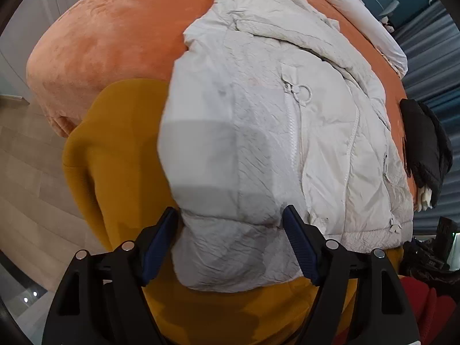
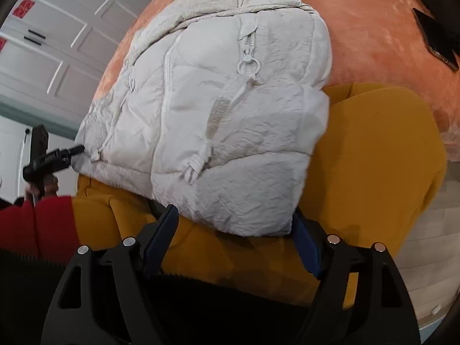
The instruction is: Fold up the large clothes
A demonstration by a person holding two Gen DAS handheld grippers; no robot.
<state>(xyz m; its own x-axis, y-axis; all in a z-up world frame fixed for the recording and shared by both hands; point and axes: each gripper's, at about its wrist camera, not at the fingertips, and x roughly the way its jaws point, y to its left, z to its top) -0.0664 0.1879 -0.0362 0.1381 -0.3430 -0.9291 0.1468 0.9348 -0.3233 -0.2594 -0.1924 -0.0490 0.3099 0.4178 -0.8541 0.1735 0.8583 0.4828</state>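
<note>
Risk here: white puffy quilted jacket [image 1: 273, 120] lies on the orange plush bed [image 1: 115, 28], hem overhanging the mustard cushion [image 1: 120, 149]. Left gripper [image 1: 231, 244] and right gripper [image 2: 234, 244] both gape, unclamped, so it might slide off.

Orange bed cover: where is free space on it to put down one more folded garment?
Bare orange bed cover lies beyond the white puffer jacket's folded side, up to the bed's rounded edge. Crowded: the side with the black garment and white bedding, and the near edge, where the jacket overhangs the yellow cloth.
</note>
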